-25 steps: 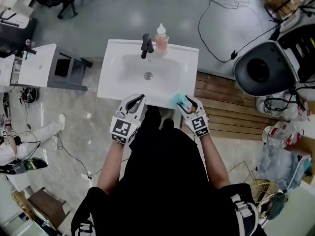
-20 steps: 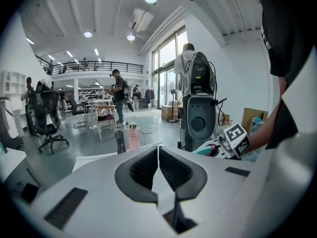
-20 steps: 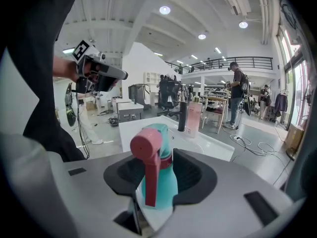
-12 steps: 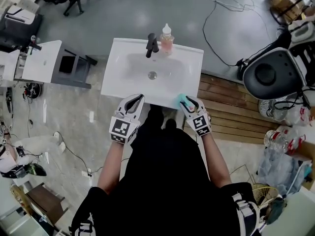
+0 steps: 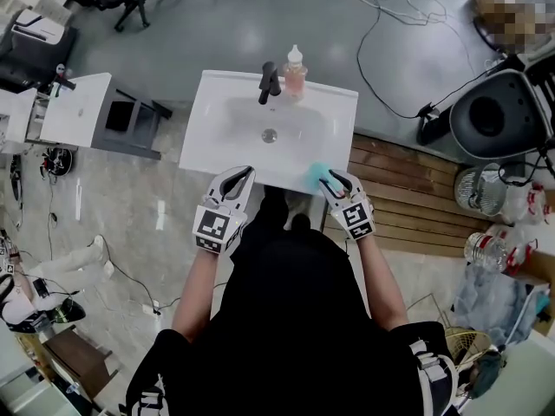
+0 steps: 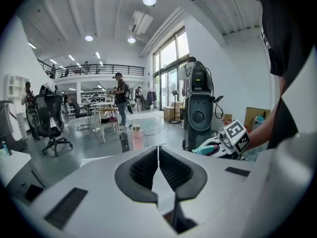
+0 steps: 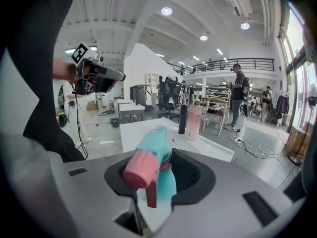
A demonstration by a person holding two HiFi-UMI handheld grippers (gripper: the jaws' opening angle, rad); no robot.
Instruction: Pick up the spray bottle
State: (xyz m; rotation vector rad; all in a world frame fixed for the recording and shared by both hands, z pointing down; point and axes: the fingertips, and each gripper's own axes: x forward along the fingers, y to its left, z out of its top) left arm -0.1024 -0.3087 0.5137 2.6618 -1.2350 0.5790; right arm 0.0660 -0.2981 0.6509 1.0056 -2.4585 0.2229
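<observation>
The spray bottle (image 5: 317, 174) is teal with a pink nozzle and sits at the front right corner of the white sink (image 5: 217, 146). My right gripper (image 5: 329, 181) is shut on it. In the right gripper view the bottle (image 7: 159, 168) fills the space between the jaws, its pink nozzle pointing back at the camera. My left gripper (image 5: 241, 174) hovers at the sink's front edge, left of the bottle. Its jaws are shut with nothing in them (image 6: 158, 150). The left gripper view shows the bottle (image 6: 205, 147) off to the right.
A black faucet (image 5: 268, 81) and a pink soap bottle (image 5: 296, 68) stand at the back of the sink. A white cabinet (image 5: 74, 111) stands to the left. To the right are a wooden platform (image 5: 408, 198) and a black round machine (image 5: 503, 115). Cables lie on the floor beyond.
The head view has shifted slightly. Both grippers keep their places at the sink's front edge, the right one still around the spray bottle.
</observation>
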